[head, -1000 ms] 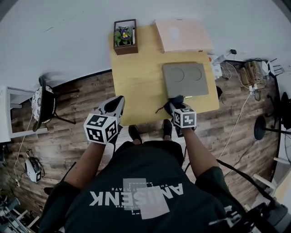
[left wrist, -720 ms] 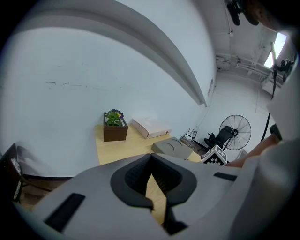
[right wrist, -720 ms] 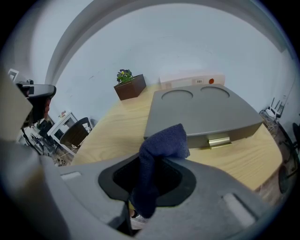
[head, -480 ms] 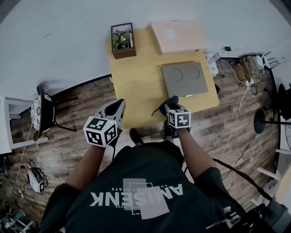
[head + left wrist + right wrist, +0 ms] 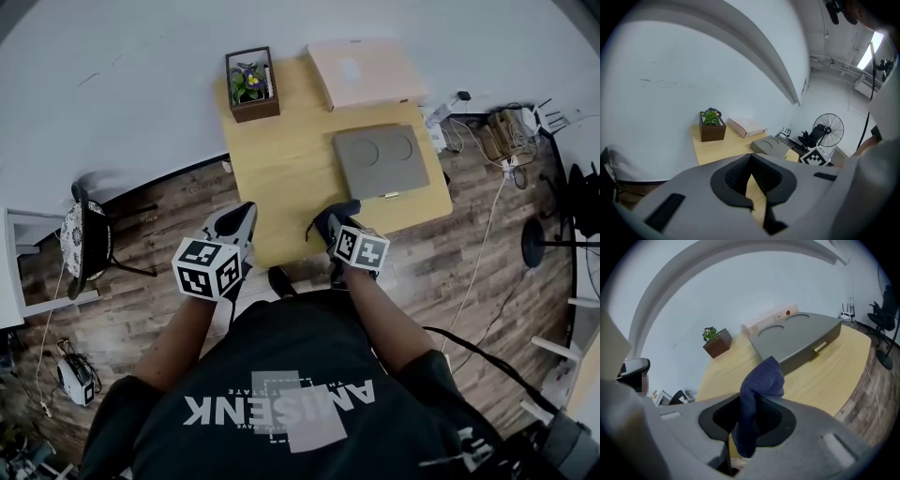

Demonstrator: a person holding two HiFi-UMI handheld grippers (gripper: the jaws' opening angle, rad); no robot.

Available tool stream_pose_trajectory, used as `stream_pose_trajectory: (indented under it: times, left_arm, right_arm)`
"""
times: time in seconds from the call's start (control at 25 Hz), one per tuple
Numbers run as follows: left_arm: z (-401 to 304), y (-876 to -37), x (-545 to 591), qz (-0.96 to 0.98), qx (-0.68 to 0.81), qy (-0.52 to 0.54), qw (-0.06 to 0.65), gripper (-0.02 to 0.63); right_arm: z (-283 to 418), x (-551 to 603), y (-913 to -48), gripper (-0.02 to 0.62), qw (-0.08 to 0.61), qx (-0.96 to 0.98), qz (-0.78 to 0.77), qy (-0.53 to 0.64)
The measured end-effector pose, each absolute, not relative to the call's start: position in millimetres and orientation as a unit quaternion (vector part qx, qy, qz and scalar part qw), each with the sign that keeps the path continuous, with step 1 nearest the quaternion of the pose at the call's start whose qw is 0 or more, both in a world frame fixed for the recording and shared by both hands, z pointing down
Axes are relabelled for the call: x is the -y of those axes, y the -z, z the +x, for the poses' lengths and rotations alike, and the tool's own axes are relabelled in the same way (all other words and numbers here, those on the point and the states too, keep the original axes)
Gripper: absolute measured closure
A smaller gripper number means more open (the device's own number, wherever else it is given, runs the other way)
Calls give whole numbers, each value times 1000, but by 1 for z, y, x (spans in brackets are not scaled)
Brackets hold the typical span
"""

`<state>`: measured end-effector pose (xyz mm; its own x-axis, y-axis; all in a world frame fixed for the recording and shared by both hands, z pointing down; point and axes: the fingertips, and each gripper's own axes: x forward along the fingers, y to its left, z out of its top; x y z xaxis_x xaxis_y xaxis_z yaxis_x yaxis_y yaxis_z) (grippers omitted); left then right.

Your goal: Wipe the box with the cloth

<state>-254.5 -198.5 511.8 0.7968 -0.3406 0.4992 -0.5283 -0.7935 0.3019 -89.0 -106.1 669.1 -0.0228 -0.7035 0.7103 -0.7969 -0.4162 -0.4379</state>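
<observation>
Clamping a dark blue cloth (image 5: 761, 378) between its closed jaws, the right gripper (image 5: 335, 216) hangs over the near edge of the wooden bench (image 5: 281, 169). A bunched fold of the cloth sticks out past the fingertips and the rest hangs down between the pads. The grey box (image 5: 380, 161), with two round recesses in its top and a small brass pull on its near side, lies on the right half of the bench, just beyond the right gripper and apart from it; the cloth does not touch it. The left gripper (image 5: 244, 214) is held over the bench's near left corner, its jaws brought together at the tips with nothing between them. A brown planter (image 5: 249, 82) with small flowers stands at the far left corner, and a pink flat box (image 5: 364, 72) lies at the far right corner, close to the wall. Left of the bench, a chair (image 5: 82, 230) stands on the plank floor (image 5: 169, 202).
</observation>
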Motion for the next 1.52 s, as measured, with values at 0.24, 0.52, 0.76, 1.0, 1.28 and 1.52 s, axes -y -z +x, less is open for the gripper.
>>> stream_pose_trajectory:
  times: [0.24,0.52,0.76,1.0,1.28,1.52]
  left_arm:
    - [-277,-513,207,920,241,-221,215,604]
    - [-304,-516,228,912,264,-223,220,604]
    - [-322,-521,232,907,275,-223,230,604]
    - [-333,-520,234,903,287,-219,233,604]
    - [-330,-525,235,899,289,-227,239,604]
    - [-329,-528,241,895,297,-234,239,604]
  right_arm:
    - [-71,125,-673,515,5,476,747,-464]
    - [-63,140,-676,516,-19,412,787,-459]
    - [-58,148,-677,515,-34,365,807,-463]
    - [-56,149,-676,516,-54,331,821,-462]
    - [-52,157,-675,516,-65,322,833,-445]
    - [-49,188,-672,517,-67,366,818,-439]
